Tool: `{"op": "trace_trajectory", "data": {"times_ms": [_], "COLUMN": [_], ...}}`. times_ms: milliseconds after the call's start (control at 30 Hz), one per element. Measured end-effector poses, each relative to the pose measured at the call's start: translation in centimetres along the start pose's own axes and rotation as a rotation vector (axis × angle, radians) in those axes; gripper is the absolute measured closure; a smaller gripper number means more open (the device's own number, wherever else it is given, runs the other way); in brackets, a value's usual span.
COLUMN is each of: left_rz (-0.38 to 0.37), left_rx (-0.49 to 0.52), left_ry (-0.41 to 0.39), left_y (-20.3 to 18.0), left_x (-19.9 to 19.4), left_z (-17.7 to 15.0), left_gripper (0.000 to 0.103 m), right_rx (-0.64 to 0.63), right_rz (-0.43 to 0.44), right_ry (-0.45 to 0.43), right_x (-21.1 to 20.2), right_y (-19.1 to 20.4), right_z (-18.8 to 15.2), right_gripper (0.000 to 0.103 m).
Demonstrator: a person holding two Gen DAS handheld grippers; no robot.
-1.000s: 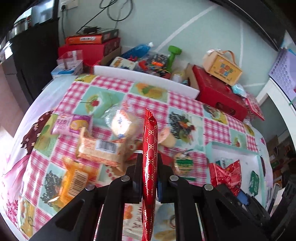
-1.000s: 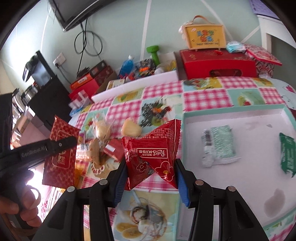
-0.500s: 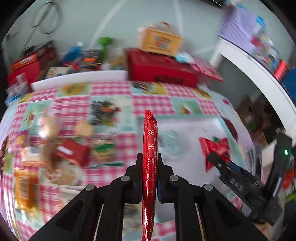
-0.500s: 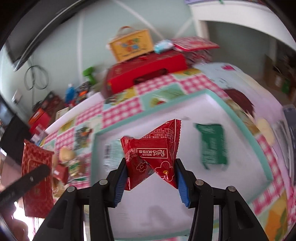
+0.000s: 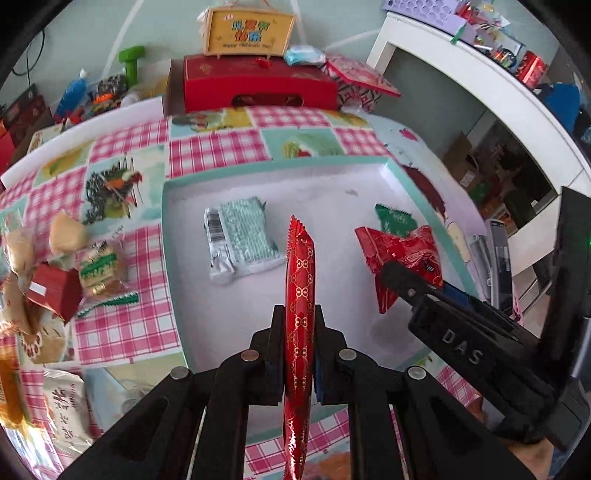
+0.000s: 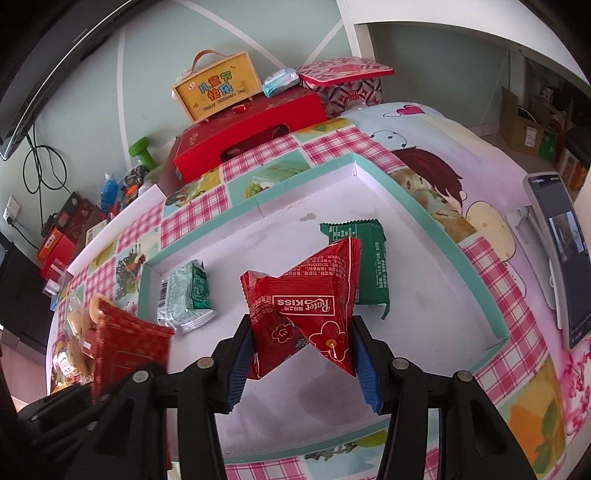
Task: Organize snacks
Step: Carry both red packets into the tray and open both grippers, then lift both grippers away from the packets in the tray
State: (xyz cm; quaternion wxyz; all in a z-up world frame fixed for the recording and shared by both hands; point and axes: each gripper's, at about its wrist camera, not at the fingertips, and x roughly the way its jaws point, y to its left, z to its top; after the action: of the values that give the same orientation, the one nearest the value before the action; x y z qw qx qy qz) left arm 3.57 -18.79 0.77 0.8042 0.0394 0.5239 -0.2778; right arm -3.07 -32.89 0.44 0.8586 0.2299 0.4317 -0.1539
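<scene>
My left gripper (image 5: 298, 321) is shut on a flat red packet with gold pattern (image 5: 300, 280), held edge-on above the white tray with teal rim (image 5: 258, 173). My right gripper (image 6: 301, 332) is shut on a red Roter Kiss pouch (image 6: 306, 295) and holds it over the same tray (image 6: 424, 218). The pouch also shows in the left wrist view (image 5: 402, 254), and the red packet in the right wrist view (image 6: 125, 350). In the tray lie a pale green packet (image 5: 240, 236) and a dark green packet (image 6: 369, 273).
Several loose snacks (image 5: 92, 273) lie on the checked cloth left of the tray. A red gift box (image 5: 258, 85) with a yellow case (image 5: 251, 31) stands behind. A phone on a stand (image 6: 561, 258) is at the right. A white shelf (image 5: 480, 81) is at the far right.
Both grippers have swung right from the snack pile to above the tray, each still holding its packet. The right gripper now sits close beside the left.
</scene>
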Motion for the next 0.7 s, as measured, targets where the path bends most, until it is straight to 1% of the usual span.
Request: {"op": "trace_trajectory", "data": {"times_ms": [67,100,133,167,233,267,333,400,567,667,700], "left_rz": [0.019,0.027,0.039,0.051,0.051,0.050,0.056,0.061,0.112,0.141,0.153], "left_rx": [-0.013,-0.019,-0.029,-0.041,-0.056,-0.062,-0.071,-0.075,-0.098,-0.124,-0.137], "left_ry": [0.017,0.022,0.030,0.034,0.030,0.027,0.020,0.018,0.007,-0.010,-0.015], "left_y": [0.4,0.5,0.8,1.1,1.6,1.8,2.2,2.5,3.7,4.7,5.1], "left_x": [0.6,0.7,0.9,1.0,0.8,0.6,0.2,-0.1,-0.9,-1.4,-1.6], "left_z": [-0.1,-0.2,-0.2,-0.3,-0.2,-0.1,0.0,0.1,0.4,0.7,0.7], "left_gripper": [0.085,0.070,0.046,0.038,0.037,0.033,0.029,0.027,0.022,0.022,0.022], "right_rx": [-0.005,-0.007,-0.007,-0.004,0.008,0.015,0.020,0.018,0.004,-0.001,-0.002], "right_rz": [-0.005,-0.010,-0.015,-0.023,-0.029,-0.028,-0.030,-0.033,-0.042,-0.051,-0.052], "right_ry": [0.009,0.015,0.018,0.024,0.031,0.034,0.032,0.032,0.033,0.034,0.035], "right_x": [0.3,0.5,0.5,0.7,0.9,1.0,1.0,1.1,1.3,1.4,1.4], "right_y": [0.2,0.2,0.2,0.1,-0.1,-0.2,-0.3,-0.3,-0.1,0.0,0.0], "right_z": [0.0,-0.1,-0.1,-0.1,-0.2,-0.2,-0.1,-0.1,-0.1,-0.2,-0.2], "right_gripper": [0.048,0.048,0.045,0.043,0.035,0.034,0.026,0.021,0.019,0.019,0.016]}}
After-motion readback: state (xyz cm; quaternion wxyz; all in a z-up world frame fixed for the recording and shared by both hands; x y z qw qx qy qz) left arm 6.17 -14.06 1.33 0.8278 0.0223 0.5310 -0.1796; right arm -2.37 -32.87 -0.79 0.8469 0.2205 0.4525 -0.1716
